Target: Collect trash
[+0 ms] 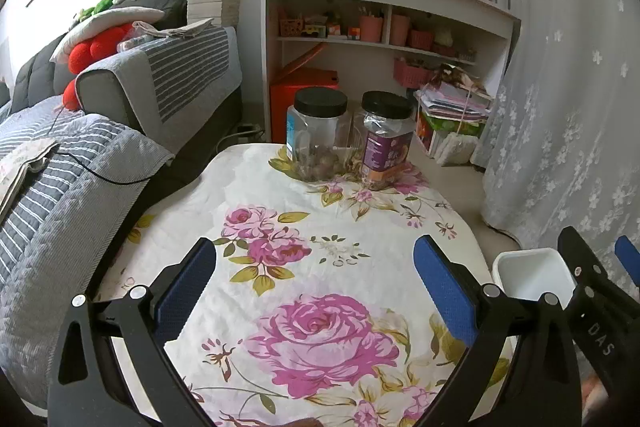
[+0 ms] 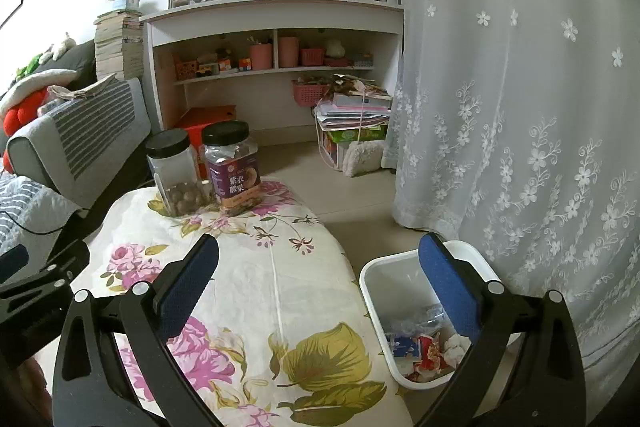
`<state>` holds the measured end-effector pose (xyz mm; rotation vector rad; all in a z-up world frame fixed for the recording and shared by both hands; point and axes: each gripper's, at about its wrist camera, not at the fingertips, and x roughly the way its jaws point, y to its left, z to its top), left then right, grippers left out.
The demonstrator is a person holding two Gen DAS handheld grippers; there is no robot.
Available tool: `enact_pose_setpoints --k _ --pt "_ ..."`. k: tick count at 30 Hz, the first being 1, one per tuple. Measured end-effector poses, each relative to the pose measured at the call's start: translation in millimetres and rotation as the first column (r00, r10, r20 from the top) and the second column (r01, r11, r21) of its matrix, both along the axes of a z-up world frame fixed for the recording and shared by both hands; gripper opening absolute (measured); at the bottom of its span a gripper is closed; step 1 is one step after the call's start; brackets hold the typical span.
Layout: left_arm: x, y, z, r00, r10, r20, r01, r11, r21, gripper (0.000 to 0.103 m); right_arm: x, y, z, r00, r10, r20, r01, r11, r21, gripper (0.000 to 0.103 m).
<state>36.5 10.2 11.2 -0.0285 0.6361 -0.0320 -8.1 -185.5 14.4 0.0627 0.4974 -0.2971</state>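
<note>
Both the left gripper (image 1: 314, 267) and right gripper (image 2: 320, 263) gape wide and empty over the floral table (image 1: 320, 227), crumpled wrappers (image 2: 424, 351) filling the white bin (image 2: 370, 281) at lower right.

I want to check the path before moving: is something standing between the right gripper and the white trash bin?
Nothing visible does. The right gripper is open and empty, above the table edge, and the white bin sits beside the table with its top open, wrappers already inside.
</note>
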Motion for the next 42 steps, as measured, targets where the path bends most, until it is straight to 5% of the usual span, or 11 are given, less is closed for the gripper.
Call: enact_pose_setpoints --k 42 --pt "-3 -11 -2 1.000 -0.010 0.028 0.010 1.000 0.019 0.094 9 -5 -8 0.998 0.031 -0.053 -0.029 0.999 0.037 0.096"
